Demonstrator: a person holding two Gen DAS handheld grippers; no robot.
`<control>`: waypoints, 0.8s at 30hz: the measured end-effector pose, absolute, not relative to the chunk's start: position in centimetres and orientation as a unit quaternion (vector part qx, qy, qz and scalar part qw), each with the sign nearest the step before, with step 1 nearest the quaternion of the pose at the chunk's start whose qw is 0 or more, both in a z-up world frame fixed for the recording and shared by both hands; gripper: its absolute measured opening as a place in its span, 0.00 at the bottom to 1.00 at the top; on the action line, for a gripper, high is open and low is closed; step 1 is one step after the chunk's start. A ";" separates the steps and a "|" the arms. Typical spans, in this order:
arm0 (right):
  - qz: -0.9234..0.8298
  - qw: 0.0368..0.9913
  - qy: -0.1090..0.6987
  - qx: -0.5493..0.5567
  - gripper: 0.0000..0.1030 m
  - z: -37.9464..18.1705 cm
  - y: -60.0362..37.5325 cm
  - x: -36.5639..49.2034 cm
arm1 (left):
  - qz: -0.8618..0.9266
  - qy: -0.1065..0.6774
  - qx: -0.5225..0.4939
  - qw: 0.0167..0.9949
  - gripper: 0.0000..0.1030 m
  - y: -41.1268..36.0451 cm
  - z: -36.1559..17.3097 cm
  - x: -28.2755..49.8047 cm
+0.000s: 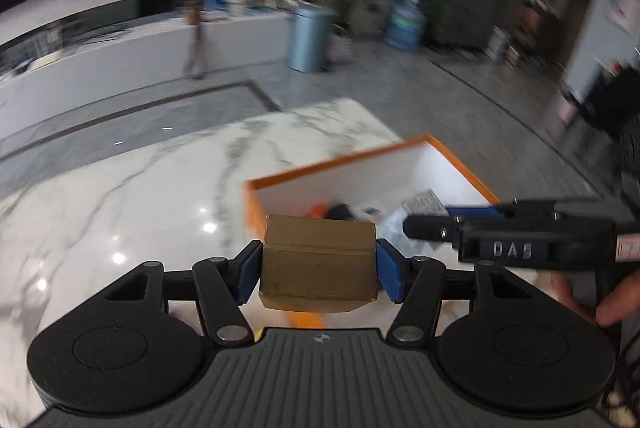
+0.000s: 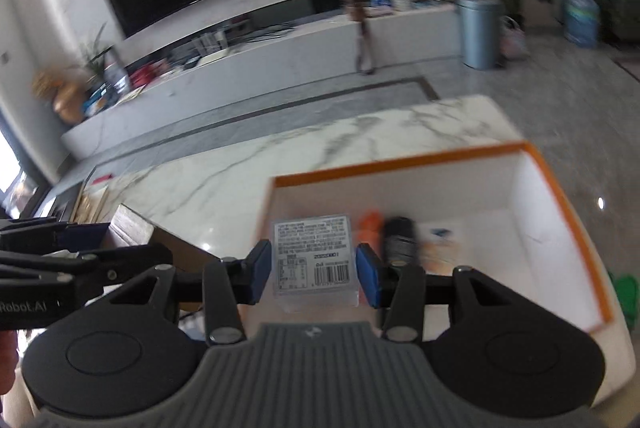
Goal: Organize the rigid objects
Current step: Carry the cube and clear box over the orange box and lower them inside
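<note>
Over the bin [image 2: 560, 196], both claws are carrying loads — left gripper [image 1: 318, 264] pinching the block [image 1: 318, 260], right gripper [image 2: 314, 268] pinching the packet [image 2: 314, 260] — and should be releasing toward the bare white floor at three o'clock.

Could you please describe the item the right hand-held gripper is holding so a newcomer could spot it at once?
Start at the white marble table and its orange-rimmed white box. Above the box's near edge, the right hand-held gripper clamps a small clear plastic packet with a white barcode label, unlike the orange and black items inside.
</note>
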State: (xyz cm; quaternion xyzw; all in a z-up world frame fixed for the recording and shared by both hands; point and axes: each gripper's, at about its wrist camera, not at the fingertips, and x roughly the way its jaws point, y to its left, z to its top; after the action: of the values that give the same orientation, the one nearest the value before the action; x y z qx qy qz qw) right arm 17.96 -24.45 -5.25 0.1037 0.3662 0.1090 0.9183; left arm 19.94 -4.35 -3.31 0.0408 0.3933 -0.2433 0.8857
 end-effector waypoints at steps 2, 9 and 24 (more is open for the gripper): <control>0.098 0.917 0.368 0.115 0.46 -5.4 -26.4 17.9 | -0.269 0.401 0.074 0.872 0.67 -6.5 -3.8 20.9; 0.074 0.902 0.393 0.160 0.46 -7.7 -30.8 19.0 | -0.338 0.420 0.219 0.814 0.67 -11.8 -6.8 24.2; 0.116 0.856 0.469 0.186 0.46 -12.0 -31.8 22.5 | -0.461 0.505 0.400 0.611 0.67 -16.1 -15.1 27.8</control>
State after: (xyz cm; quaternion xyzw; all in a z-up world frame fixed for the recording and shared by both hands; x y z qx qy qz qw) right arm 22.50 -31.81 -12.03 0.1864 0.4688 0.1165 0.8555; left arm 27.82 -16.09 -15.08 0.3999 0.5050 -0.4607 0.6106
